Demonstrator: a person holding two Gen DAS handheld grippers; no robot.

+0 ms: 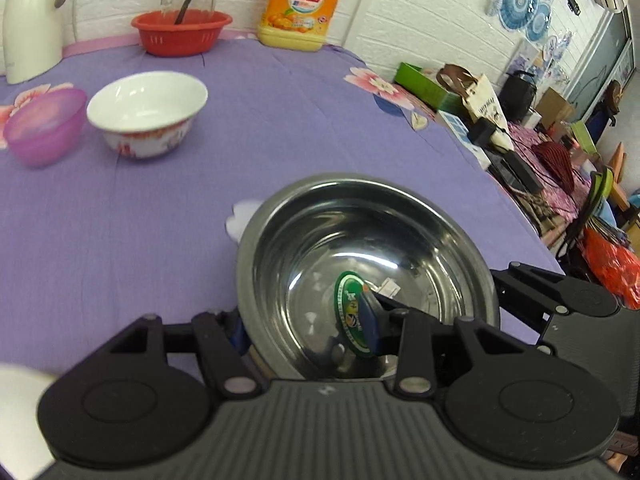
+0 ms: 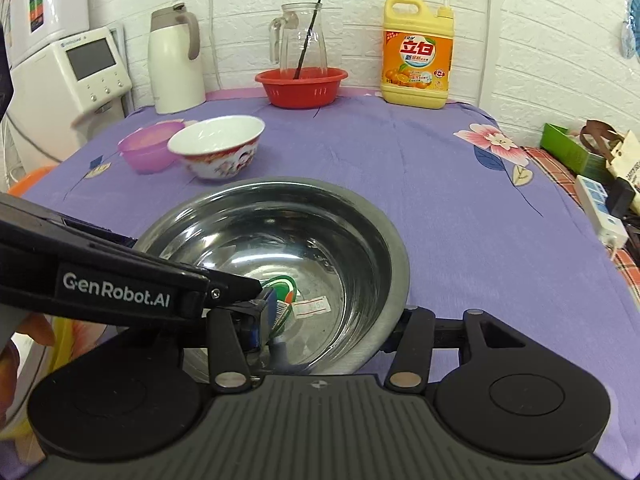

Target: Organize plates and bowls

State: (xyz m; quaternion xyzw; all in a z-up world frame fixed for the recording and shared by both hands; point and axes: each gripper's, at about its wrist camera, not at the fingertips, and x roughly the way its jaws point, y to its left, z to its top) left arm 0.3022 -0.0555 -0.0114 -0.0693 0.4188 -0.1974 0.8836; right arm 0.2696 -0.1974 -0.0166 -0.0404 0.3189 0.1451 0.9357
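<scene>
— Nearest sits the wide stainless-steel bowl (image 2: 280,272) on the purple cloth (image 2: 460,220). Who holds it?

— Both. Left gripper (image 1: 308,332) straddles its left rim, right gripper (image 2: 328,332) its right rim, each apparently clenched on the wall. The white patterned ceramic bowl (image 2: 218,146) and pink plastic bowl (image 2: 148,152) lie far-left.

— Differences between views?

— Only the right wrist shows the price label inside.

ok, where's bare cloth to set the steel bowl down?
Bare: the purple cloth right of the steel bowl, up to the detergent jug; also a central strip between the white bowl and red basket. Crowded: back-left, where the pink bowl sits beside the white bowl.
</scene>
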